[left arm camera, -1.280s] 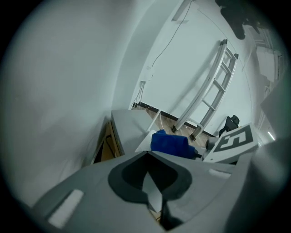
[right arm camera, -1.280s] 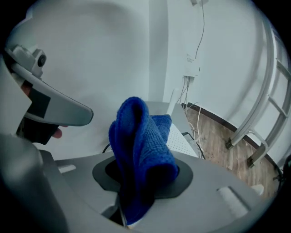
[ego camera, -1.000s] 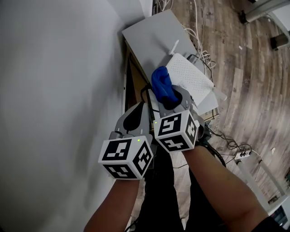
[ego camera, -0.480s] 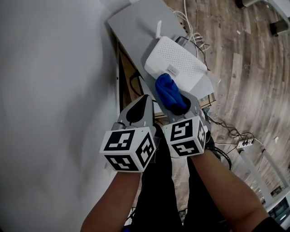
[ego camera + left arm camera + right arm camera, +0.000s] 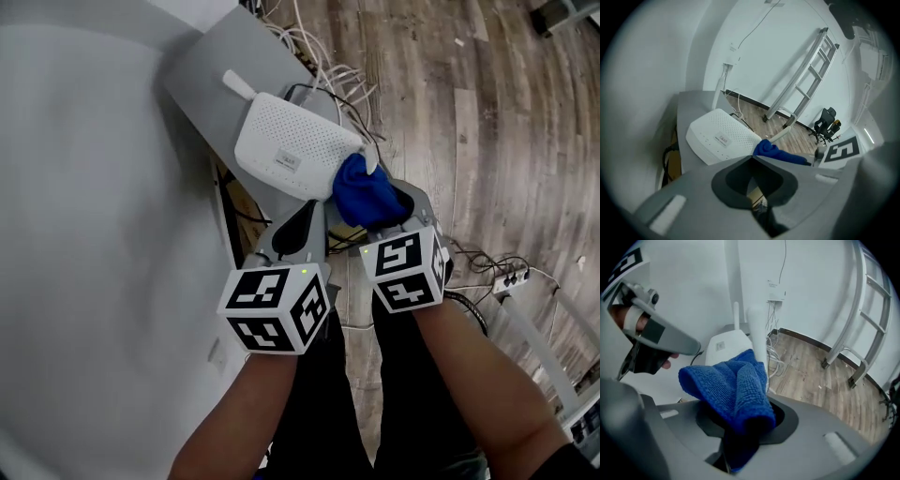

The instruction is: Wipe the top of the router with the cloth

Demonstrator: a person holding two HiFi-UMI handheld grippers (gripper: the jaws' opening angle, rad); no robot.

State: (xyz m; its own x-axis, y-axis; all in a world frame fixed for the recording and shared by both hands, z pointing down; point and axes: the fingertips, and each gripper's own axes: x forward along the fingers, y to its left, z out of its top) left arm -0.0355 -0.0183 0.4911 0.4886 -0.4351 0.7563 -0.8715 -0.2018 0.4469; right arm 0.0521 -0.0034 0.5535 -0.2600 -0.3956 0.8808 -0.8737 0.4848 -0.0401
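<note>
Far left of the router (image 5: pixel 286 150): a white wall (image 5: pixel 84 234), hard against the grey cabinet top (image 5: pixel 202 70) and closing off that side. Beyond the router's far-left end: a bare strip of that top, open up to its edge. Lying flat, perforated face and small label up, long axis slanting from far left to near right in the head view, one stub antenna (image 5: pixel 239 86) at the far-left end and another (image 5: pixel 759 341) upright at the right end. Just below the router's near long edge, at the lip of the top: the left gripper (image 5: pixel 752 158), jaws pressed together on nothing, tips aimed at the router's near side and close to it. Beneath that lip: a dark gap with black cables (image 5: pixel 248 217). At the router's near-right corner: the blue cloth (image 5: pixel 364 190), bunched and pinched fast in the closed jaws of the right gripper (image 5: pixel 747 427), folds bulging forward beside the right-hand antenna; hard to tell whether touching the casing or only just beside it. Right of the router, past the edge of the top: a drop to wood-plank floor (image 5: pixel 487 122), a tangle of white cables (image 5: pixel 323 56) by the far edge, open room otherwise. Farther right and nearer: a white power strip (image 5: pixel 511 278) on the floor.
</note>
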